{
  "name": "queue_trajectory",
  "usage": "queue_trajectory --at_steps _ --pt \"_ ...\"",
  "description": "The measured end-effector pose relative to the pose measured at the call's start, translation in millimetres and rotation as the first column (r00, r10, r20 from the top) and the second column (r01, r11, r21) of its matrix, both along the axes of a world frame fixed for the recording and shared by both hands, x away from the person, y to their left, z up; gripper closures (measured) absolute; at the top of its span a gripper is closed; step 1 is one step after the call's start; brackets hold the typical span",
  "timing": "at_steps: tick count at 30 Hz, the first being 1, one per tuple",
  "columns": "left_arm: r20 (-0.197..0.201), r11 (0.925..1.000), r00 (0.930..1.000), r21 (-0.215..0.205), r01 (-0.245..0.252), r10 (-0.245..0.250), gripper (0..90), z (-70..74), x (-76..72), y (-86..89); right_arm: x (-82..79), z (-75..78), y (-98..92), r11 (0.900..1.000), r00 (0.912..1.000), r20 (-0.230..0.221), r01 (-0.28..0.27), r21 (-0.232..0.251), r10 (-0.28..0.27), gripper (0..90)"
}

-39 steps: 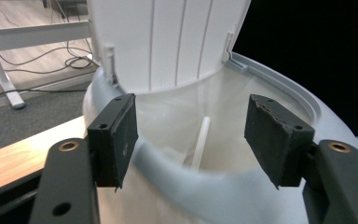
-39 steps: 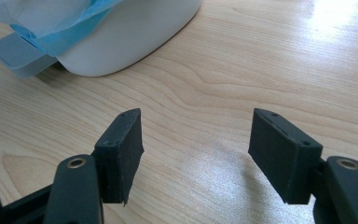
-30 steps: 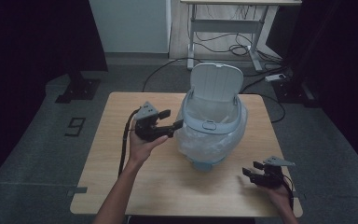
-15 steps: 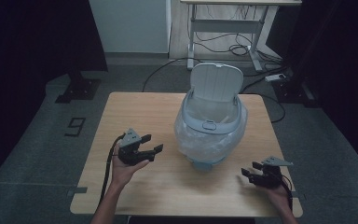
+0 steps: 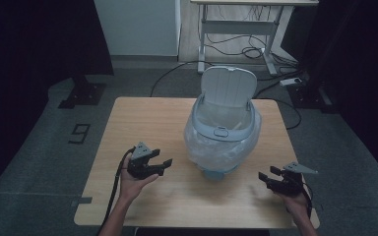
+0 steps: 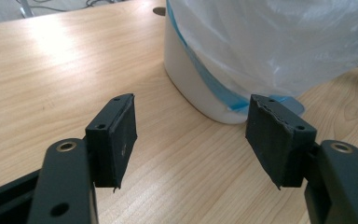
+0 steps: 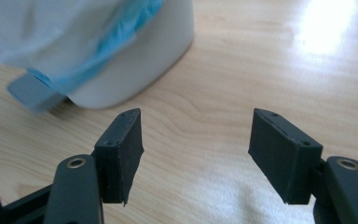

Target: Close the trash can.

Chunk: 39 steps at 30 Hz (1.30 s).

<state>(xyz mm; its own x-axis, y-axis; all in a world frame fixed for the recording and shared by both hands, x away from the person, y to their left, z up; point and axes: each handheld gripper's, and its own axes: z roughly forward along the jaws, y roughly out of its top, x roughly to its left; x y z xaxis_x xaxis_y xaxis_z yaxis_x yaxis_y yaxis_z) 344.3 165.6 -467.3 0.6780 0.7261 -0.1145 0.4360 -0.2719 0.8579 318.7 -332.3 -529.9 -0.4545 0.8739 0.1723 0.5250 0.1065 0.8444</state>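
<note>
High view: both grippers, left (image 5: pixel 161 164) and right (image 5: pixel 267 178), flank the bin (image 5: pixel 222 135), open and empty; a careless reach could probably snag its bag (image 6: pixel 279 42).

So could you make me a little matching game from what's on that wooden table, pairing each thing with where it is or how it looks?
Things:
1. pale blue-grey bin lid
2. clear plastic bin liner
3. left black two-jaw gripper
4. right black two-jaw gripper

States:
A. draped over the bin's outside
B. open, near the table's right front corner
C. flipped up
D. open, left of the bin

Pairs: 1-C, 2-A, 3-D, 4-B
</note>
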Motion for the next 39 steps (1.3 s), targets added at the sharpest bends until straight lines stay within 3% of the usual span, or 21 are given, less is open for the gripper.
queue_trajectory --at_steps 4,13,24,39 --pt "-0.029 1.0000 0.9996 0.008 -0.003 0.003 33.4 -10.0 2.6 1.0 2.6 8.0 -0.6 1.000 0.9999 0.007 -0.009 -0.001 0.009 32.2" --pt "-0.043 0.9999 0.9991 0.015 -0.007 0.008 33.4 -16.2 1.3 3.4 9.3 28.9 0.3 1.000 0.9994 0.033 -0.014 0.021 0.014 32.2" --pt "-0.055 0.9998 0.9985 0.022 -0.004 0.005 33.2 -20.0 2.2 2.2 13.8 75.2 4.3 0.999 0.9933 0.104 -0.050 -0.012 0.051 32.7" --pt "-0.091 0.9998 0.9958 0.007 0.017 -0.017 32.6 -24.6 3.4 1.3 22.3 120.6 4.1 0.997 0.9840 0.160 -0.081 0.015 0.077 33.5"
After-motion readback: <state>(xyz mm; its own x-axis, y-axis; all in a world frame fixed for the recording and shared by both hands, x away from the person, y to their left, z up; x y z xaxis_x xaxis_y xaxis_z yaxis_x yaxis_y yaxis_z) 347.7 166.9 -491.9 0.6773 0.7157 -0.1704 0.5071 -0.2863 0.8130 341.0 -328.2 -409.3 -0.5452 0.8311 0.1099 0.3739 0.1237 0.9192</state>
